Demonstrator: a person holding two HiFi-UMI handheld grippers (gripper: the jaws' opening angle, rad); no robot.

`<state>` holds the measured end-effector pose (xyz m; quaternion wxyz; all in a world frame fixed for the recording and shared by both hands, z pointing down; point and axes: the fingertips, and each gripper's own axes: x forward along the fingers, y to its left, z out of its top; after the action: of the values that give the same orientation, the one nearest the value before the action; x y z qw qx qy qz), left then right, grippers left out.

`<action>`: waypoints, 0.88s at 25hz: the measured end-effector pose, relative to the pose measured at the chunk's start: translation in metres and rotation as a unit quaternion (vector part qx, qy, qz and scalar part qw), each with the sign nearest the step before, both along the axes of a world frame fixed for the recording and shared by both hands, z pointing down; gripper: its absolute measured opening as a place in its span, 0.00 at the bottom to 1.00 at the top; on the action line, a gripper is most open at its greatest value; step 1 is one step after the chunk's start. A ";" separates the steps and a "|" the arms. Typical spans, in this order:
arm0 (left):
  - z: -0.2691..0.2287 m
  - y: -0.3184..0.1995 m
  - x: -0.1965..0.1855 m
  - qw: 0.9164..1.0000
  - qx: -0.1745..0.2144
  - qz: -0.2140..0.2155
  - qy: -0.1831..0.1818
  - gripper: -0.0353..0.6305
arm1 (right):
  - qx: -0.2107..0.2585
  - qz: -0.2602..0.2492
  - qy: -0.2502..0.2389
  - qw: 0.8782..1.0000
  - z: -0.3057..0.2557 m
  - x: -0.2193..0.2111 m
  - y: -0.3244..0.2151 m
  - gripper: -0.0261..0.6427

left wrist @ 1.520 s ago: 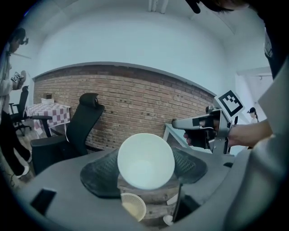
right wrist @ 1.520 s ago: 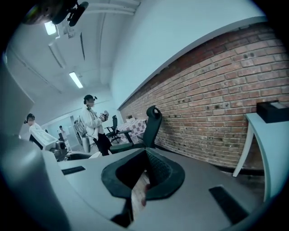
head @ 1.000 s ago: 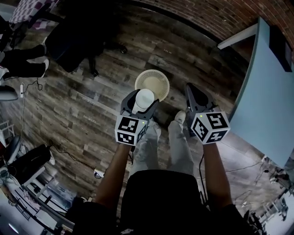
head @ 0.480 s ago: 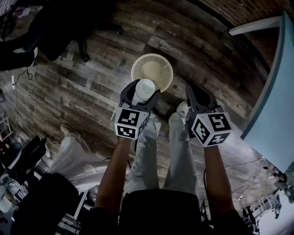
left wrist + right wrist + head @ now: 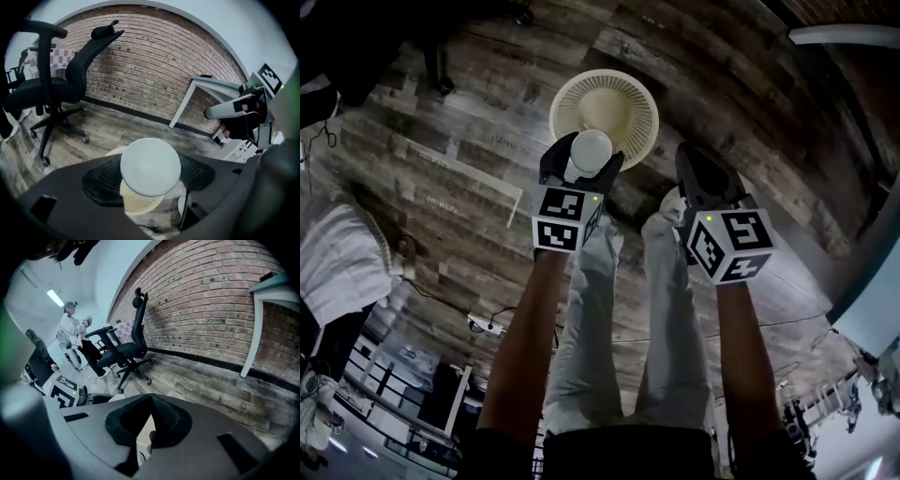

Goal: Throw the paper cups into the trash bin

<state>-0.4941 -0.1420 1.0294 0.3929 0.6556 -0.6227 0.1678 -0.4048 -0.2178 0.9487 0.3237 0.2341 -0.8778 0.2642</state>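
The left gripper [image 5: 582, 167], jaws clamped on the white paper cup [image 5: 592, 148], has sunk toward the cream mesh trash bin [image 5: 633, 94], and the cup now hangs above the bin's near rim. The right gripper [image 5: 697, 167], pinched closed and empty, has dropped just right of the bin. Judgement: the cup is nearly placed for release.

Dark grey wedge-shaped shells on the left gripper [image 5: 581, 155] and right gripper [image 5: 694, 169], black mesh-textured pads [image 5: 98, 180] lining the jaws, behind them a left cube [image 5: 565, 218] and right cube [image 5: 729, 246] in white with black square markers and tiny green lights, farther back pale grey trousers [image 5: 591, 319], a white shoe [image 5: 670, 204], a black top [image 5: 619, 455].
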 end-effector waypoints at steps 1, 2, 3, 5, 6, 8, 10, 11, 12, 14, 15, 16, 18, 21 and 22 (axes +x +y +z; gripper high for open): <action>0.010 -0.001 0.000 1.000 -0.003 0.003 0.000 0.57 | -0.003 0.000 0.004 1.000 0.009 0.000 0.002 0.03; 0.019 -0.003 0.001 1.000 -0.005 0.006 -0.001 0.57 | -0.006 -0.001 0.008 1.000 0.018 -0.001 0.003 0.03; 0.027 -0.004 0.001 1.000 -0.007 0.009 -0.001 0.57 | -0.008 -0.002 0.010 1.000 0.025 -0.001 0.004 0.03; 0.041 -0.005 0.000 1.000 -0.013 0.010 -0.005 0.57 | -0.012 -0.007 0.014 1.000 0.037 -0.002 0.007 0.03; 0.048 -0.006 -0.001 1.000 -0.017 0.009 -0.008 0.57 | -0.014 -0.010 0.015 1.000 0.042 -0.002 0.009 0.03; 0.058 -0.008 -0.003 1.000 -0.026 0.006 -0.016 0.57 | -0.017 -0.017 0.018 1.000 0.050 -0.001 0.011 0.03; 0.062 -0.014 -0.006 0.999 -0.025 0.002 -0.023 0.58 | -0.020 -0.020 0.023 0.999 0.055 0.000 0.012 0.03; 0.062 -0.018 -0.009 0.999 -0.022 0.000 -0.025 0.60 | -0.021 -0.020 0.024 0.999 0.056 -0.001 0.012 0.03; 0.061 -0.022 -0.011 0.999 -0.020 -0.001 -0.025 0.62 | -0.022 -0.019 0.025 0.999 0.056 -0.001 0.011 0.03; 0.059 -0.028 -0.014 1.000 -0.017 -0.002 -0.024 0.64 | -0.023 -0.019 0.023 0.999 0.054 -0.004 0.008 0.03; 0.058 -0.029 -0.015 1.000 -0.018 -0.001 -0.022 0.64 | -0.023 -0.019 0.023 0.999 0.053 -0.005 0.006 0.03; 0.057 -0.029 -0.015 1.000 -0.019 0.001 -0.019 0.64 | -0.022 -0.021 0.023 0.999 0.051 -0.007 0.005 0.03; 0.054 -0.026 -0.015 1.000 -0.024 0.007 -0.009 0.63 | -0.019 -0.023 0.022 0.999 0.046 -0.010 0.002 0.03; 0.045 -0.020 -0.017 1.000 -0.023 0.008 -0.002 0.61 | -0.017 -0.029 0.019 0.999 0.037 -0.014 0.002 0.03; 0.041 -0.017 -0.018 1.000 -0.021 0.006 -0.002 0.59 | -0.017 -0.031 0.019 0.999 0.034 -0.014 0.002 0.03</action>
<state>-0.5120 -0.1595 1.0702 0.4045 0.6506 -0.6156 0.1845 -0.4192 -0.2156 0.9826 0.3518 0.2066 -0.8739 0.2644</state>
